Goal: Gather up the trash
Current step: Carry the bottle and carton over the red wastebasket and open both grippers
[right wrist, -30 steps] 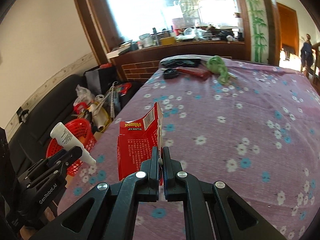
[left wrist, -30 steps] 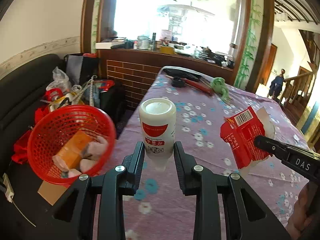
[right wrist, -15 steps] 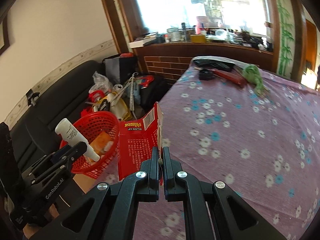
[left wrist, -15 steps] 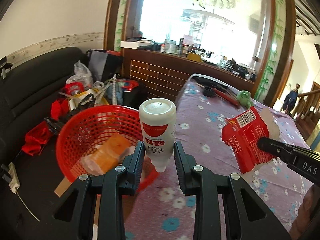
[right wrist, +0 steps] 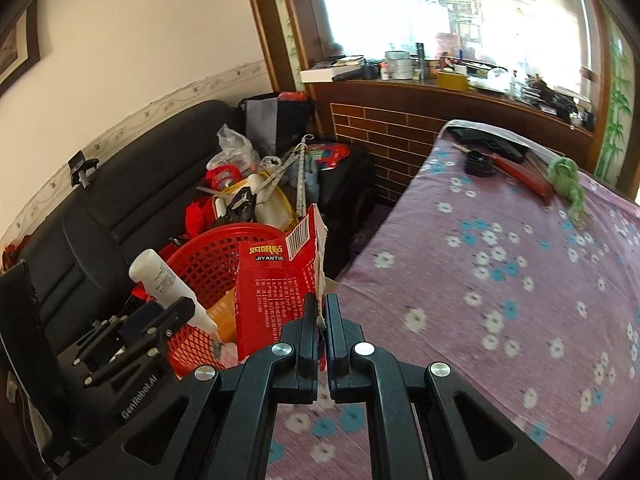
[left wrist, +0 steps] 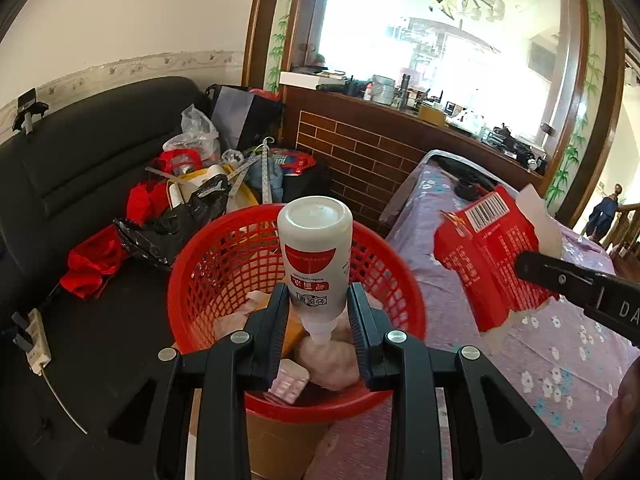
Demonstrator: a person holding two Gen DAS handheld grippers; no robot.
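My left gripper [left wrist: 318,312] is shut on a white squeeze bottle [left wrist: 314,256] with a red label, nozzle toward me, held over the red mesh basket [left wrist: 192,280]. The basket holds an orange packet, pink wads and a blister pack. My right gripper [right wrist: 320,320] is shut on a torn red carton [right wrist: 276,280] with a barcode, held upright just right of the basket [right wrist: 208,256]. The carton [left wrist: 492,256] and right gripper's finger show at the right in the left wrist view. The bottle [right wrist: 160,280] shows in the right wrist view.
A black sofa [left wrist: 80,152] on the left carries bags, red cloth and clutter [left wrist: 192,184]. The table with a purple flowered cloth [right wrist: 520,260] lies to the right, with a green rag [right wrist: 568,180] and dark tools at its far end. A brick counter [left wrist: 380,148] stands behind.
Both grippers have swung left from over the table toward the basket. The bottle is now above the basket and the carton is close beside it. Both grips are unchanged.
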